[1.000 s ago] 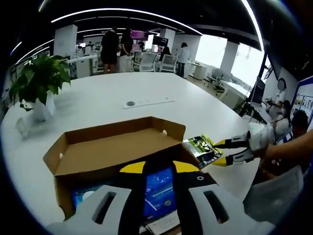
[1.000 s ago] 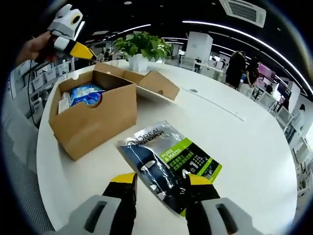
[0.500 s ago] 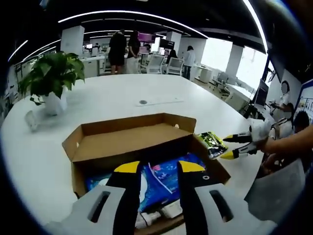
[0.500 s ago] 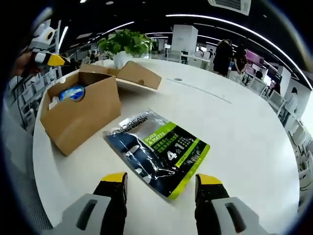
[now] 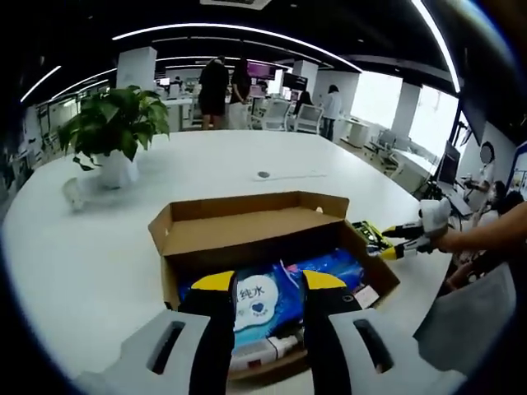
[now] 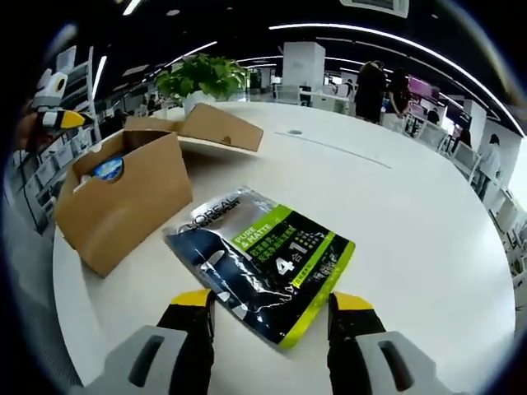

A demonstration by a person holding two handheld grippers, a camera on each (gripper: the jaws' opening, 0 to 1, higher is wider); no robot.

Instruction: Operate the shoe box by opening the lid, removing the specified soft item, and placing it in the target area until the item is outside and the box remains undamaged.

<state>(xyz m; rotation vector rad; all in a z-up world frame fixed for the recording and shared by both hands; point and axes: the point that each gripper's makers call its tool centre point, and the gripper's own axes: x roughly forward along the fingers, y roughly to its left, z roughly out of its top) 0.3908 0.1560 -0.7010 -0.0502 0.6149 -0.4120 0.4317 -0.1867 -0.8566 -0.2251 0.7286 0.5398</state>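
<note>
Setting: a large white round table [image 6: 428, 247] in an open office, with a potted plant [image 5: 111, 132] near the far edge.
Shoe box: the brown cardboard shoe box [image 5: 247, 239] sits on the table, lid folded back and open; no damage shows.
Soft item: a dark pouch [image 6: 263, 259] with a green panel lies flat on the table, outside and just beside the box.
Progress: lid opened and pouch apparently set down; judged nearly finished, with only pulling the hand clear left.
Still in box: a blue wipes pack [image 5: 268, 296] and smaller items.
Left gripper [image 5: 268, 284]: jaws parted, holding nothing, poised over the open box.
Right gripper [image 6: 272, 300]: jaws wide apart, empty, either side of the pouch's near edge.
Writing: pouch reads "L'OREAL" and a large "4 1"; the wipes pack shows Chinese characters "纯水".
</note>
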